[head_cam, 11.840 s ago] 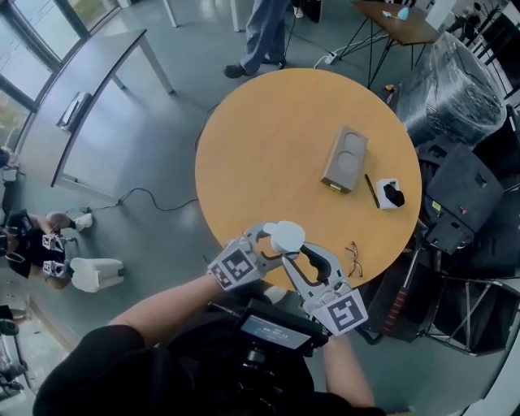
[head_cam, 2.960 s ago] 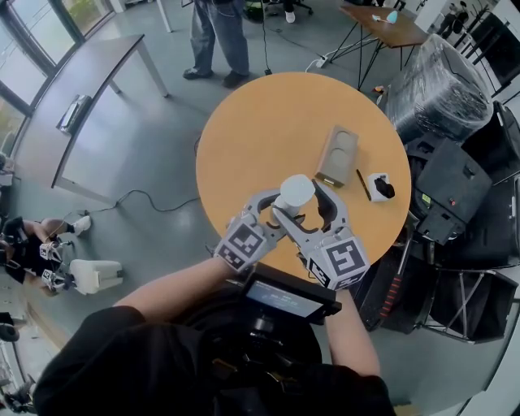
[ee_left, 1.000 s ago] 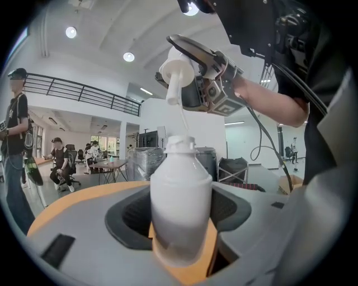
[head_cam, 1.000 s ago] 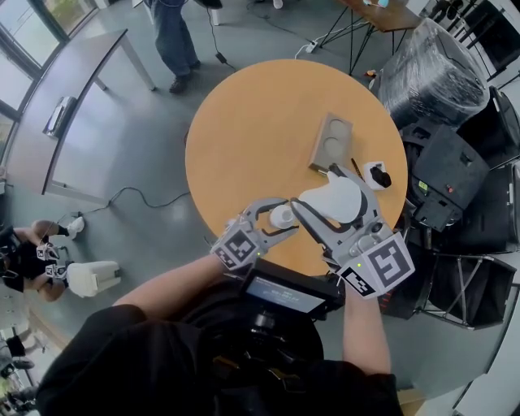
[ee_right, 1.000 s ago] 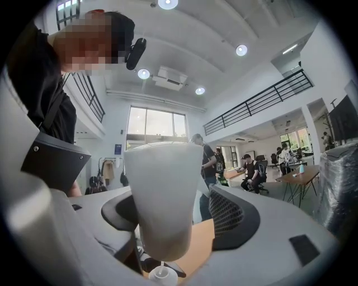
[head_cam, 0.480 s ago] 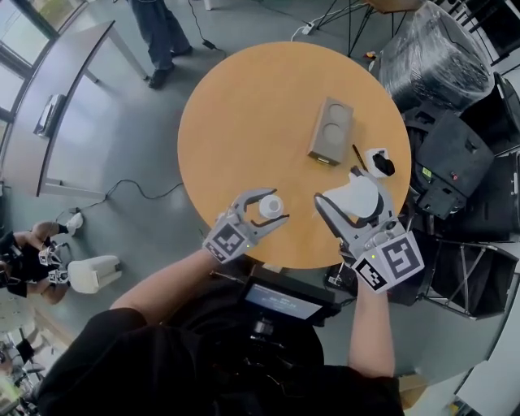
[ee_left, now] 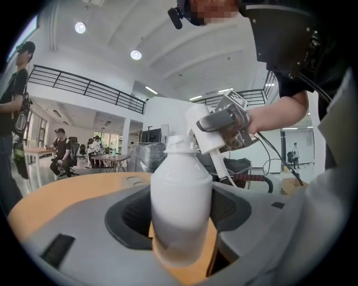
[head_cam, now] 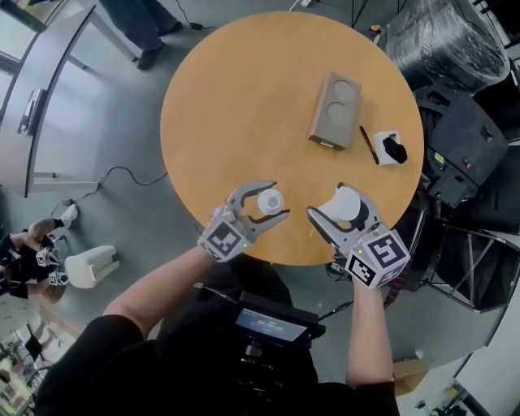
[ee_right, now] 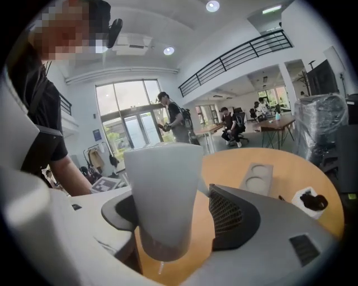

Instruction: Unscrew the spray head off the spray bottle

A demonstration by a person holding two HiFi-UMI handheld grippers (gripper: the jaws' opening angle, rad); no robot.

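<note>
The white bottle [head_cam: 270, 201], its neck bare, stands upright between the jaws of my left gripper [head_cam: 276, 202], which is shut on its body [ee_left: 182, 195] just above the round wooden table [head_cam: 244, 97]. The white spray head [head_cam: 346, 205] is off the bottle and held in my right gripper [head_cam: 329, 201], to the bottle's right near the table's front edge. In the right gripper view the spray head [ee_right: 162, 190] fills the gap between the jaws, with its thin dip tube hanging below. In the left gripper view the right gripper [ee_left: 224, 120] shows beyond the bottle with the spray head.
A grey tray [head_cam: 335, 110] with two round recesses lies on the table's right half. Beside it are a dark pen [head_cam: 370, 145] and a small white box [head_cam: 392, 149] with a black item. A person's legs [head_cam: 138, 24] stand beyond the table at the top left.
Both grippers have sunk toward the table. The right one with the spray head has dropped further and moved right, away from the bottle in the left gripper.
</note>
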